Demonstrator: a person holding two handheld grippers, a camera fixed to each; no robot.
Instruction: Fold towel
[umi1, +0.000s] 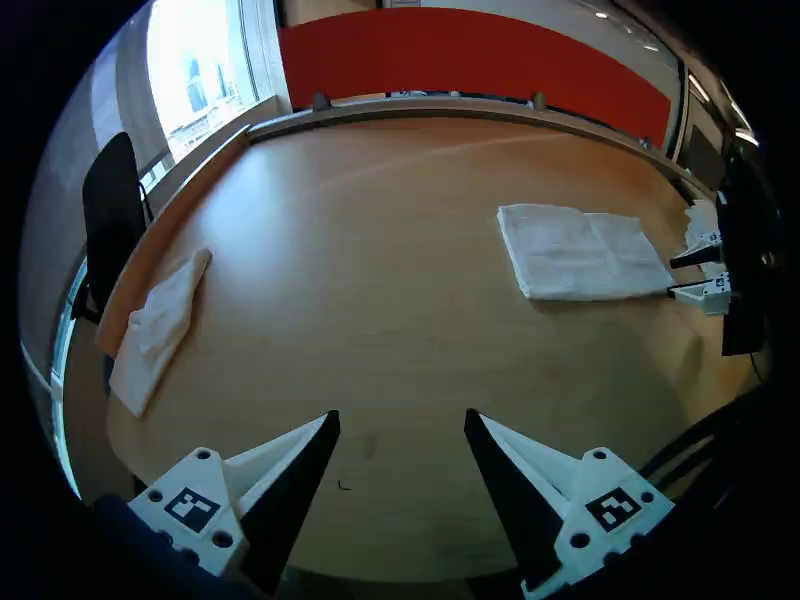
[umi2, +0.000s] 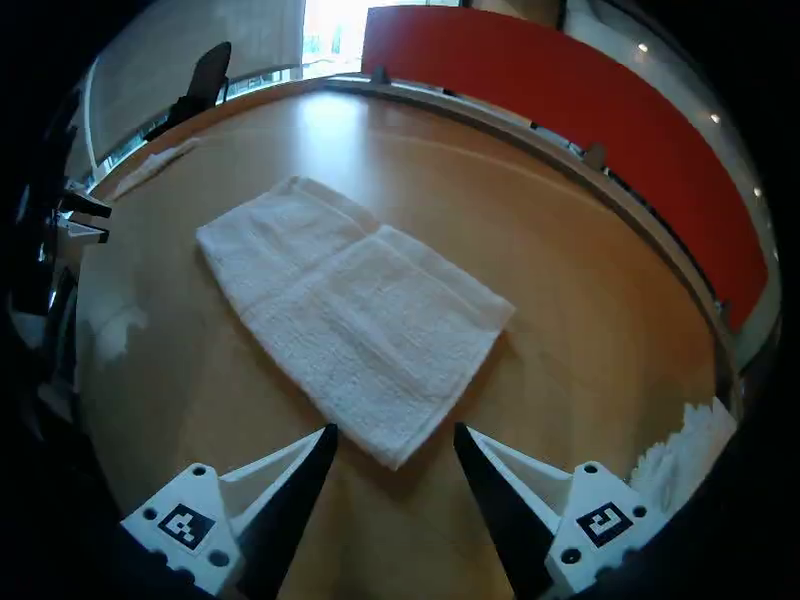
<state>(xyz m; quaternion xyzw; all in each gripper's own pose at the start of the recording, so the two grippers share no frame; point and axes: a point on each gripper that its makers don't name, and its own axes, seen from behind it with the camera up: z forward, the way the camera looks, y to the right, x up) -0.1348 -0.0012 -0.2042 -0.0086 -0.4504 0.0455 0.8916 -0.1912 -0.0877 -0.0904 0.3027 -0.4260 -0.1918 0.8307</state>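
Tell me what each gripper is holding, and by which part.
Nothing is held. The left gripper is open over the table. The right gripper is open too; the near corner of the folded towel lies between its fingers, unpinched.

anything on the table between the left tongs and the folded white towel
Nothing: in the left gripper view the wooden tabletop is bare from the left tongs to the folded white towel.

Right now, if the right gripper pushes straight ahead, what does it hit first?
The towel: its near corner lies just ahead of the right gripper, centred between the open jaws. Height is unclear, so it may skim over the cloth rather than catch the edge.
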